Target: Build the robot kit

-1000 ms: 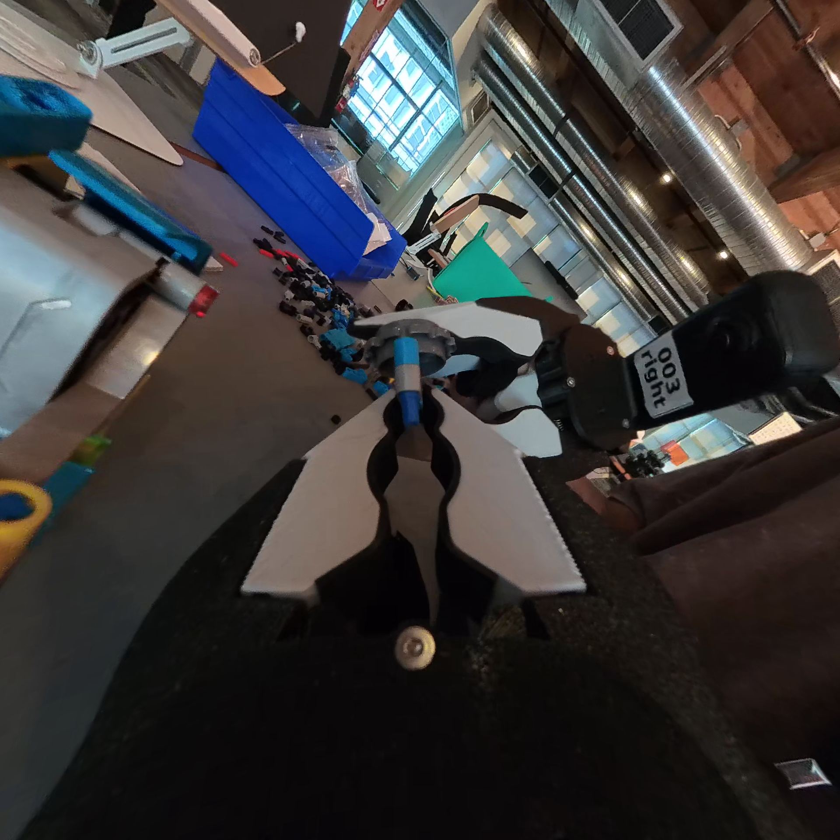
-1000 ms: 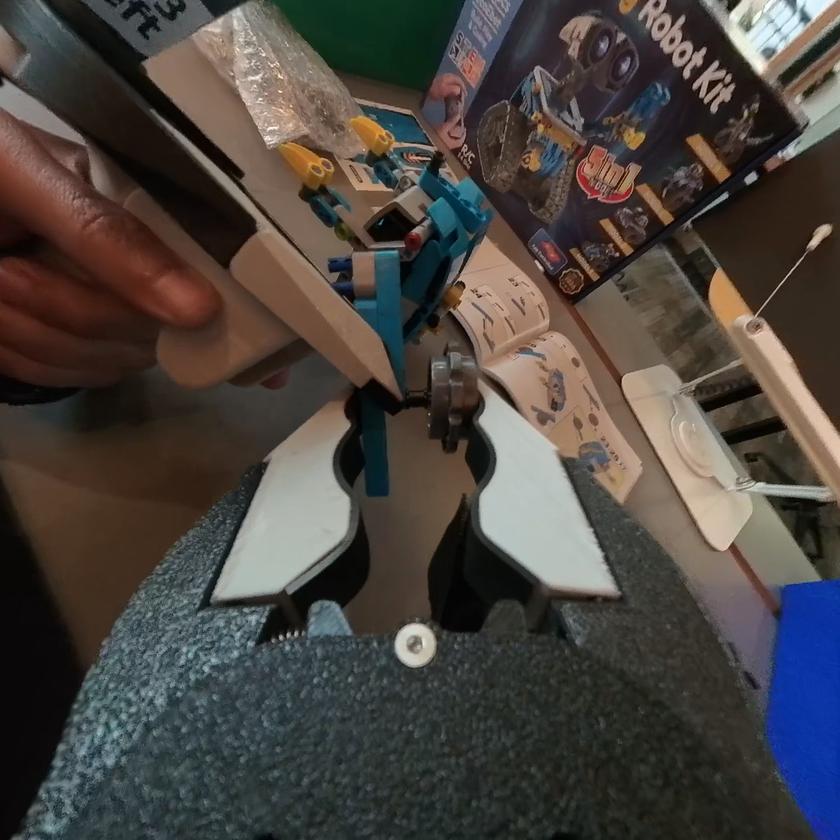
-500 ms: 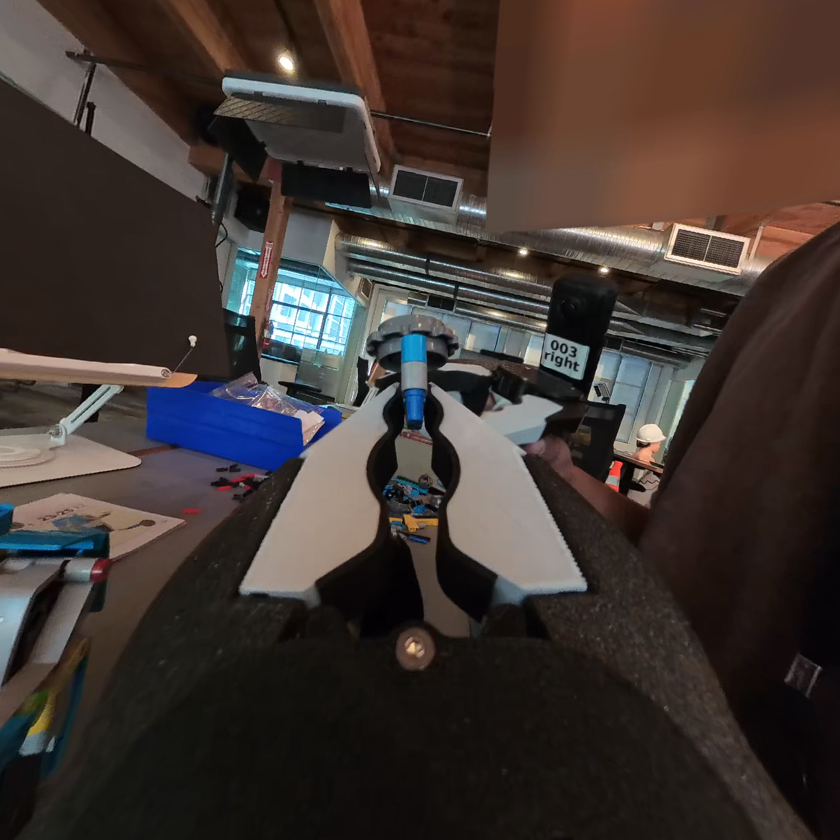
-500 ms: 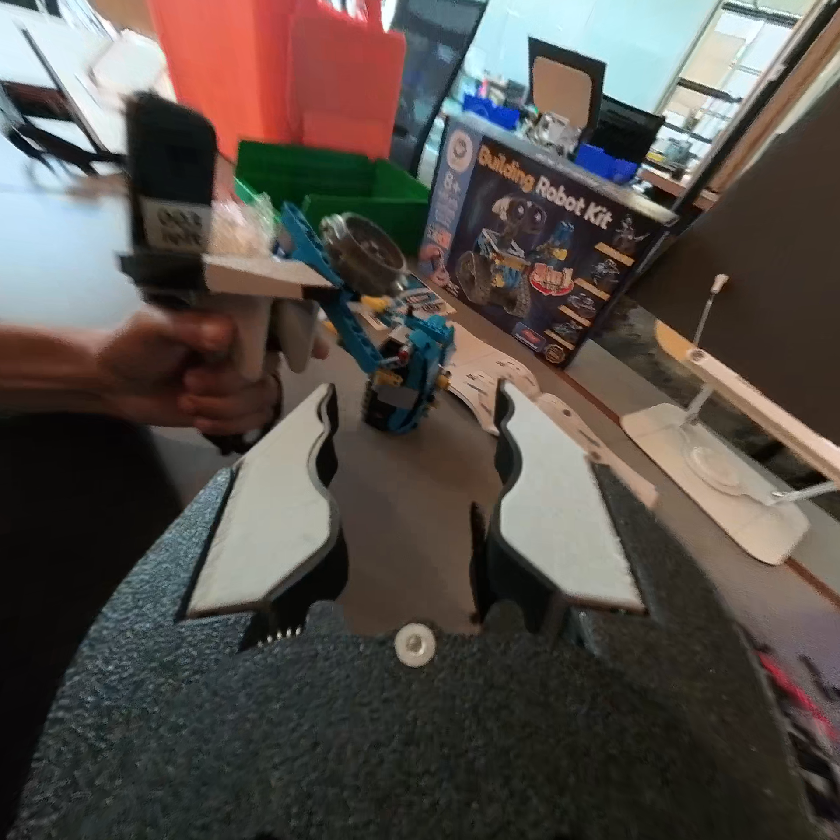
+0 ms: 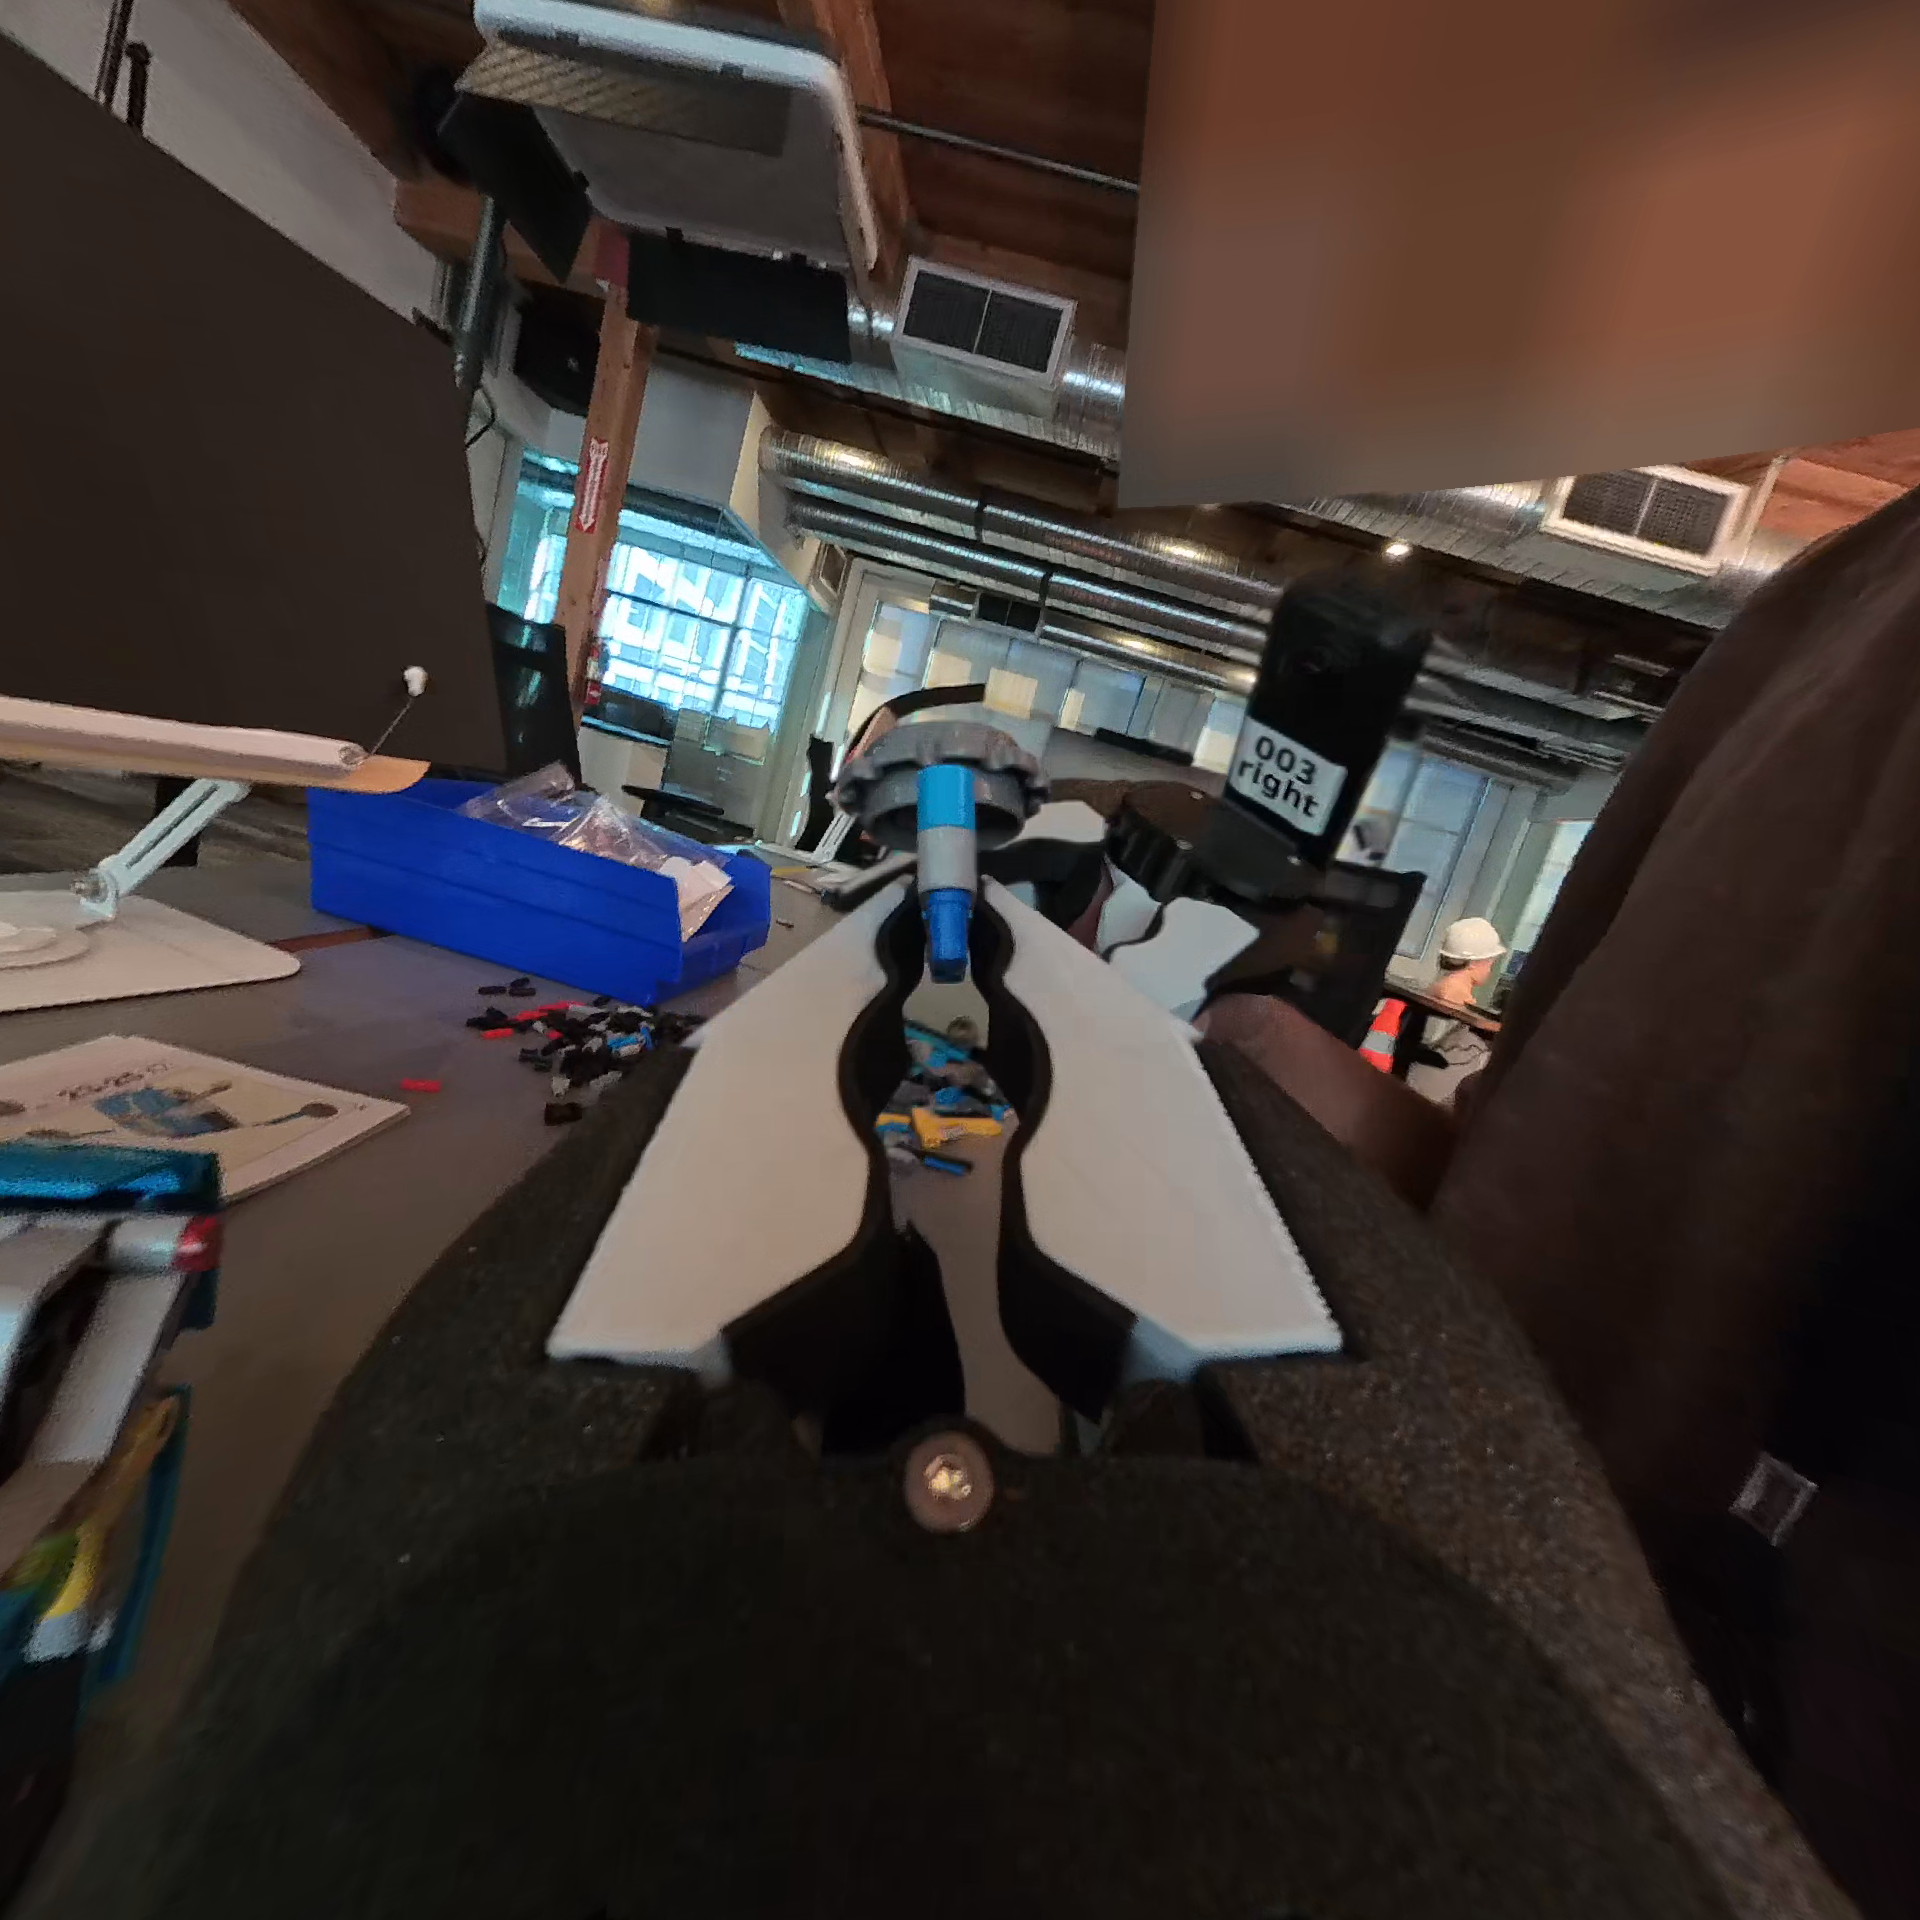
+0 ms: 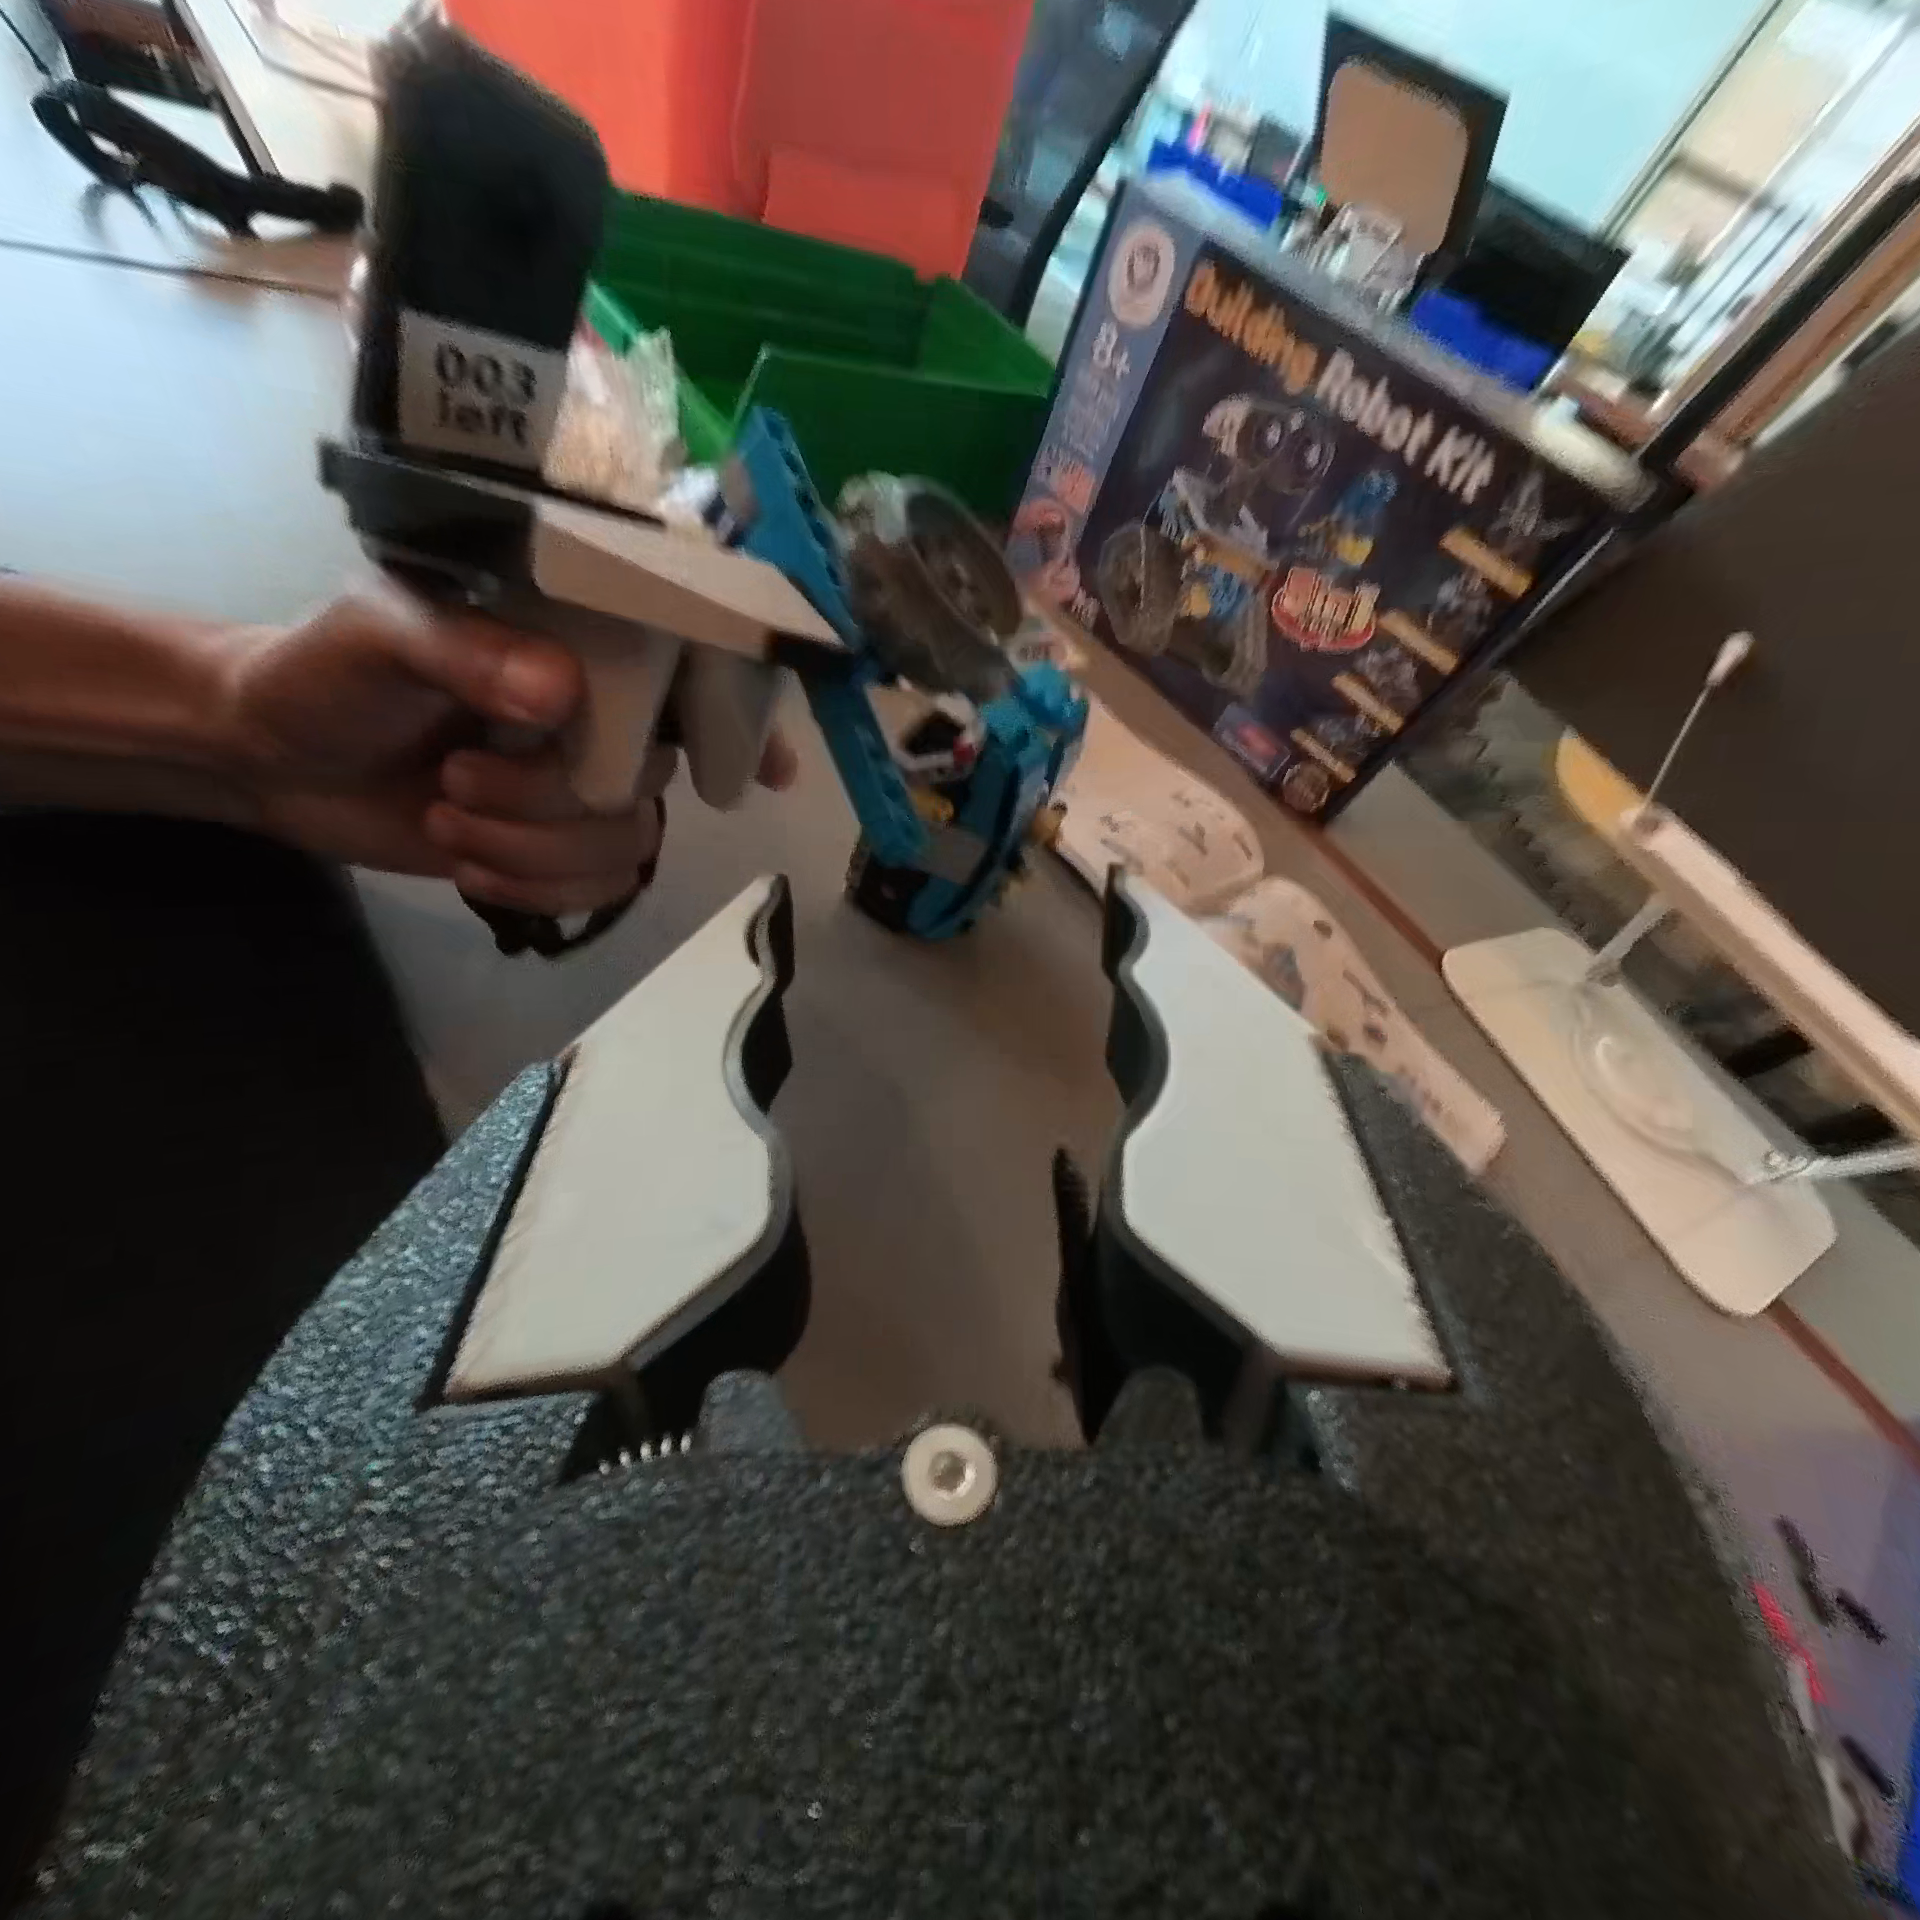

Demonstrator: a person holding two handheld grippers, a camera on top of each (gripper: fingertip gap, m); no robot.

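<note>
My left gripper (image 5: 945, 904) is shut on a blue beam (image 5: 943, 935) that carries a grey gear (image 5: 940, 779) at its top end. It is held up in the air above the table. In the right wrist view the left gripper (image 6: 826, 636) is at the upper left in a person's hand (image 6: 436, 748), with the blue beam (image 6: 795, 520) and grey gear (image 6: 930, 603) at its tips. My right gripper (image 6: 945, 904) is open and empty, low over the table, a short way back from the gear. It also shows in the left wrist view (image 5: 1164, 925), behind the gear.
A blue robot model (image 6: 977, 800) stands on the grey table behind the beam. Behind it are a kit box (image 6: 1320, 561), a green bin (image 6: 831, 332) and an instruction booklet (image 6: 1257, 894). A white stand base (image 6: 1621, 1132) is at the right. A blue bin (image 5: 540, 883) and loose small parts (image 5: 582, 1034) lie to the left.
My right gripper has let go of the grey gear, opened and drawn back. My left gripper has turned upright with the beam and gear still in it.
</note>
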